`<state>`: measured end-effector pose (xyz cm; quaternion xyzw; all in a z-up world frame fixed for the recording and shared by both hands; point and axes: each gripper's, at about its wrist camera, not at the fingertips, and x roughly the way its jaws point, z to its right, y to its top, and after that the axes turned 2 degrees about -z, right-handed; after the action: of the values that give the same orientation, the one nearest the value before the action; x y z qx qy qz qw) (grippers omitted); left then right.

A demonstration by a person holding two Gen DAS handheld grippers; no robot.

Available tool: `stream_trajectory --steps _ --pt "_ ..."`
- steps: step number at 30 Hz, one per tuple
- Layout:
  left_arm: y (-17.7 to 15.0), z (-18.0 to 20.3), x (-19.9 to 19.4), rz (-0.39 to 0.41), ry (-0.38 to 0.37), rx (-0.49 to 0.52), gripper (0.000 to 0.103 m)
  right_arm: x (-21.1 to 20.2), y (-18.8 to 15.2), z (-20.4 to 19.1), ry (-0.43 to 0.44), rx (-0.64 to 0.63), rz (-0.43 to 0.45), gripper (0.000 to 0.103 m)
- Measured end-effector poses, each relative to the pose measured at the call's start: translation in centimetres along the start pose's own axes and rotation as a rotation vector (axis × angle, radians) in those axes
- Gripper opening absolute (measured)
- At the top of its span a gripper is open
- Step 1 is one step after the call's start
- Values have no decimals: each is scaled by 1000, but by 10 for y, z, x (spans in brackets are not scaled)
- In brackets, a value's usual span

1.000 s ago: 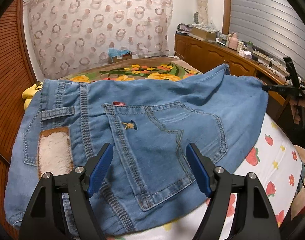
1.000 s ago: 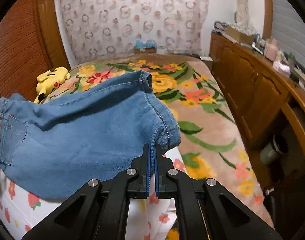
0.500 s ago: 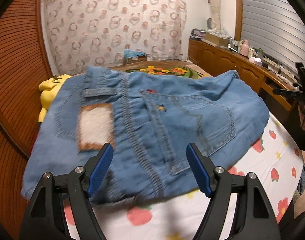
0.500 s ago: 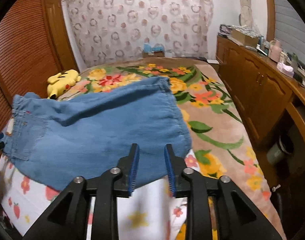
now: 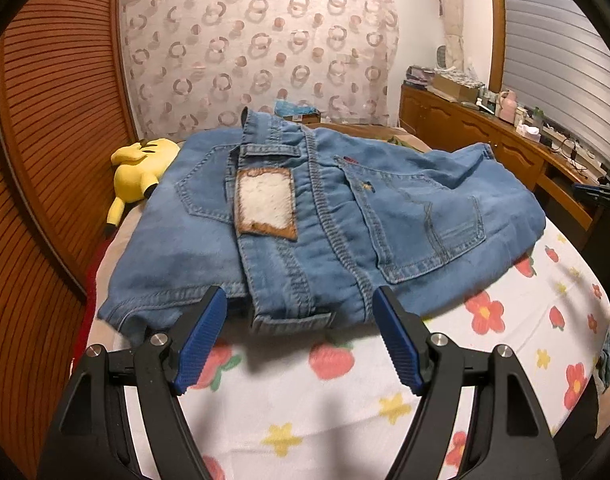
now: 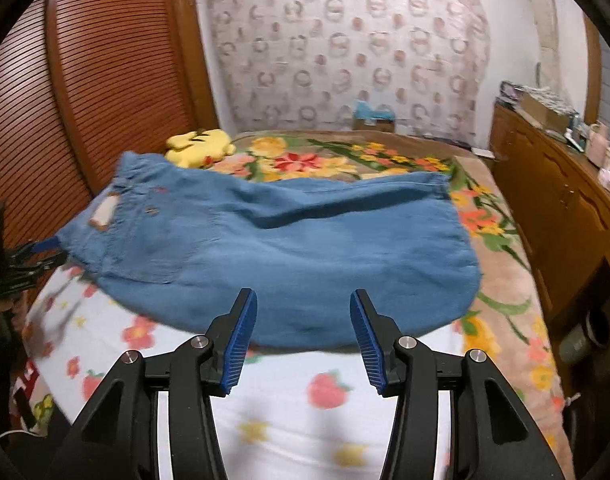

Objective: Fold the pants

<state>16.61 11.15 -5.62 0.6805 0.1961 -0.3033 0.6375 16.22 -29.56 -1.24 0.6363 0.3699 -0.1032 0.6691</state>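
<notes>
One pair of jeans [image 5: 337, 216] folded flat on the bed [image 5: 345, 392], two grippers, both empty-handed.

So the count: one jeans, one yellow plush [image 5: 137, 168] by the bed's left edge just past the waistband, one strawberry-print sheet [image 6: 325, 420] under the denim, one floral blanket [image 6: 497, 248] further up the bed. Jeans lie across the sheet near its front edge, two back pockets and a tan patch [image 5: 265, 202] facing up, leg ends reaching toward the blanket on the right. Left gripper [image 5: 301, 336] has its blue pads spread wide, sitting just short of the waistband edge, nothing between them, not touching denim. Right gripper [image 6: 301, 340] has just been opening, pads now about halfway apart, nothing between them, hovering just in front of the leg-end fold.
</notes>
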Motion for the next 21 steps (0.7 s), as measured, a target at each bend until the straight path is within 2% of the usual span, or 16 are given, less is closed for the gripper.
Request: stream_trajectory --steps 5,9,18,21 --pt "-7 -5 -2 2 -9 -21 73 1 -11 -6 40 -38 -5 55" --pt "-12 -8 -4 7 -20 -47 68 8 -18 -4 46 -70 -3 68" --pt "-18 -13 17 -47 -27 -43 51 61 -22 -13 46 -174 -109 68" --pt "-19 -14 26 -63 -17 -44 46 79 -23 -11 20 -220 -148 68"
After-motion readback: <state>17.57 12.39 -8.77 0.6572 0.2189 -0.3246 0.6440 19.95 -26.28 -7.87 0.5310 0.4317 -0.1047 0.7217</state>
